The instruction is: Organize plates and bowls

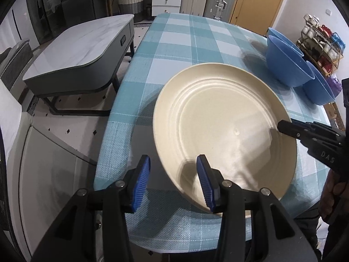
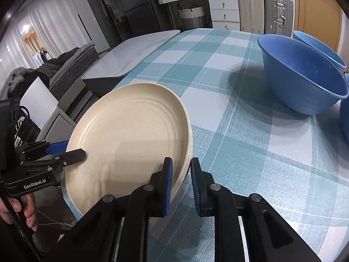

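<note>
The right gripper (image 2: 181, 185) straddled the near rim of the cream plate (image 2: 130, 144), its pads spread and not pinching. The left gripper (image 1: 173, 181) stood spread over the plate's opposite edge. The plate lay tilted near the counter (image 2: 250, 163) edge, holding nothing. Farther off, blue bowls (image 2: 305, 76) stood empty, mouths tipped sideways.

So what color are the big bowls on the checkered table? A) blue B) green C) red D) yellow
A: the bowls standing on the checkered tablecloth, past the cream plate, are plainly blue in both wrist views.
</note>
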A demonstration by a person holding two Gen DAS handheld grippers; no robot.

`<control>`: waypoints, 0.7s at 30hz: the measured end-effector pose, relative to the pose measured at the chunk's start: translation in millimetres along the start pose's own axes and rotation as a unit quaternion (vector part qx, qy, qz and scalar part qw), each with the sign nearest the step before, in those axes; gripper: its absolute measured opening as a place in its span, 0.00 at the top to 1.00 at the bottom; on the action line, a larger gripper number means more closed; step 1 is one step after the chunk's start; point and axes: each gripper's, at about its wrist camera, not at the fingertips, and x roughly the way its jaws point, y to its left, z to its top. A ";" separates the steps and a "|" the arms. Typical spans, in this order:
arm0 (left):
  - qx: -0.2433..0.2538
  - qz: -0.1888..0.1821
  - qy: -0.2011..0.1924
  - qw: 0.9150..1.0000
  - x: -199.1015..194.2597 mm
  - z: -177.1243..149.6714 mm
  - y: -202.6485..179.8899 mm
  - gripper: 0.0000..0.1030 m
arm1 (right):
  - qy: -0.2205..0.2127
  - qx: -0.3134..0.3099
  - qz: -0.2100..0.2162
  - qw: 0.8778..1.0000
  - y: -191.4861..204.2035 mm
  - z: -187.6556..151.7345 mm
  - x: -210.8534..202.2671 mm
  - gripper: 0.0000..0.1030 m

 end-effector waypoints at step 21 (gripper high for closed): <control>-0.014 -0.009 0.001 1.000 1.8 -3.0 3.1 0.52 | 0.011 0.018 0.023 1.000 -5.6 0.7 7.1 0.81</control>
